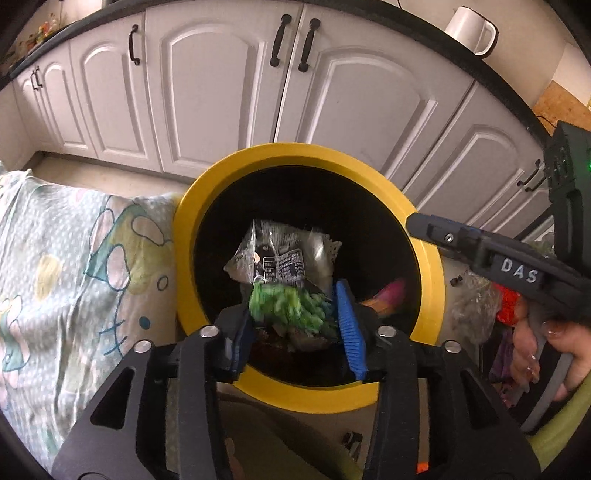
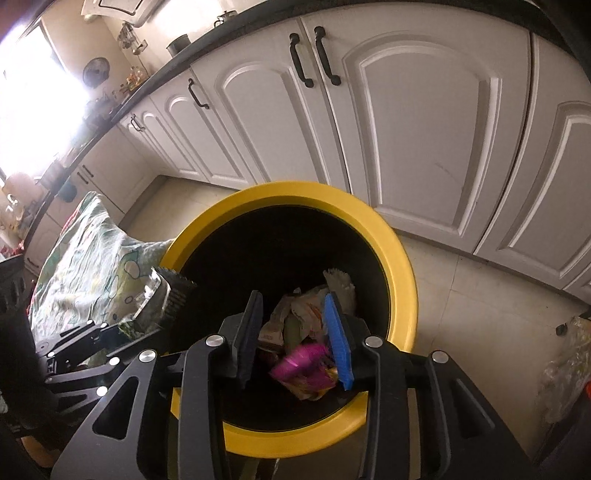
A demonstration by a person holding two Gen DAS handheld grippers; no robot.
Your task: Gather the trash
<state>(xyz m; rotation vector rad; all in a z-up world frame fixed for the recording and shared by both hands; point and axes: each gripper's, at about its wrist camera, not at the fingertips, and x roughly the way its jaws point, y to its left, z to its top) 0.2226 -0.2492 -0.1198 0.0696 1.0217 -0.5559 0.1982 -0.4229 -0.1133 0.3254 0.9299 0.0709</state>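
A black bin with a yellow rim (image 1: 306,151) (image 2: 295,188) stands on the floor in front of the cupboards. My left gripper (image 1: 291,299) hangs over its mouth, jaws apart. Between its pads sits a motion-blurred green wrapper (image 1: 288,306), with a clear black-printed wrapper (image 1: 280,254) just beyond. My right gripper (image 2: 291,297) also hangs over the bin with its jaws apart. A blurred pink wrapper (image 2: 303,365) is between them, clear of the black pad. Crumpled wrappers (image 2: 314,306) lie inside the bin. Each gripper shows in the other's view (image 1: 436,232) (image 2: 122,328).
A patterned cloth (image 1: 74,258) (image 2: 92,266) lies left of the bin. White cupboard doors (image 1: 221,92) run behind it, with a white jug (image 1: 472,31) on the counter above. Crumpled clear plastic (image 2: 565,362) lies on the floor at the right. A person's hand (image 1: 546,350) grips the right tool.
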